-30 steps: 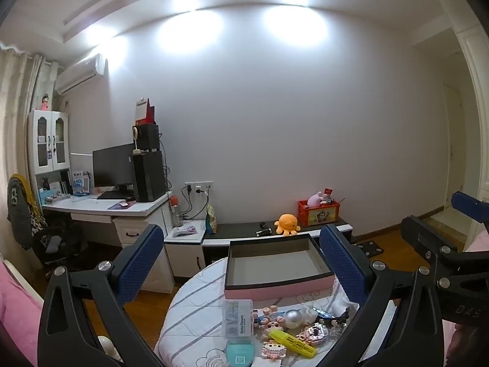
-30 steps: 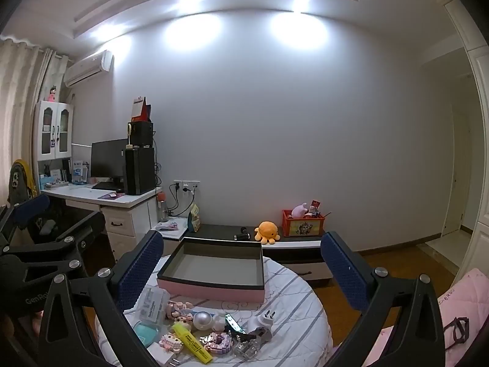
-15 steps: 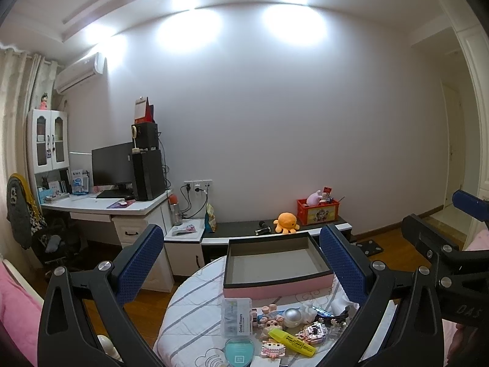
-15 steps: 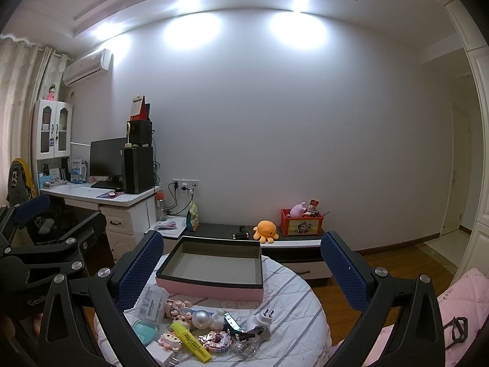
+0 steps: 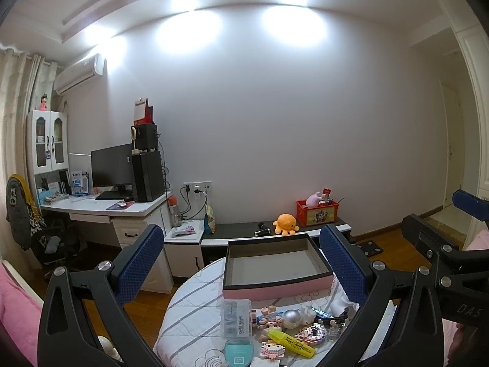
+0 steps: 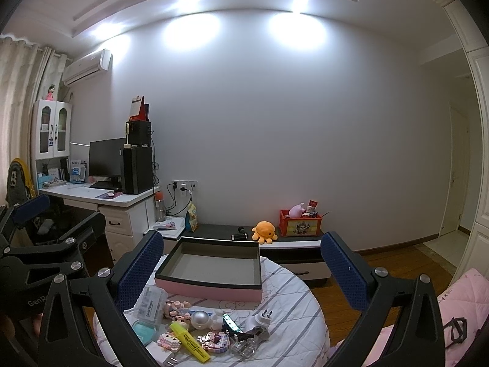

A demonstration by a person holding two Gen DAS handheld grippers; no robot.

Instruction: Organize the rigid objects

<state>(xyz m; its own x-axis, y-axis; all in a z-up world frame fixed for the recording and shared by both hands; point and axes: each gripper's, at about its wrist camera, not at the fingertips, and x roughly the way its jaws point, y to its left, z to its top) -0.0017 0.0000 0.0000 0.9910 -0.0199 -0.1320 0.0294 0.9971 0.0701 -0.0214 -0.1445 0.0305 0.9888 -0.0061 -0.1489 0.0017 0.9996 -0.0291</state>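
desk (image 5: 101, 211): monitor (image 5: 111, 165), computer tower (image 5: 147, 176) | low cabinet (image 6: 275, 241): orange octopus plush (image 6: 264, 230), red toy crate (image 6: 300, 227)

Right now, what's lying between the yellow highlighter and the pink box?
In the right wrist view, a silver ball and small figurines lie between highlighter and box.

1. The surface (image 6: 293, 299) is covered with a quilted cloth, white with grey stripes.
2. The box (image 6: 214, 289) looks like matt cardboard, pink outside and grey inside.
3. The fingers (image 5: 139, 264) carry blue textured pads on matt black plastic.
4. The ball (image 6: 200, 319) is glossy and pearly.
5. The floor (image 6: 391, 263) is polished wood.
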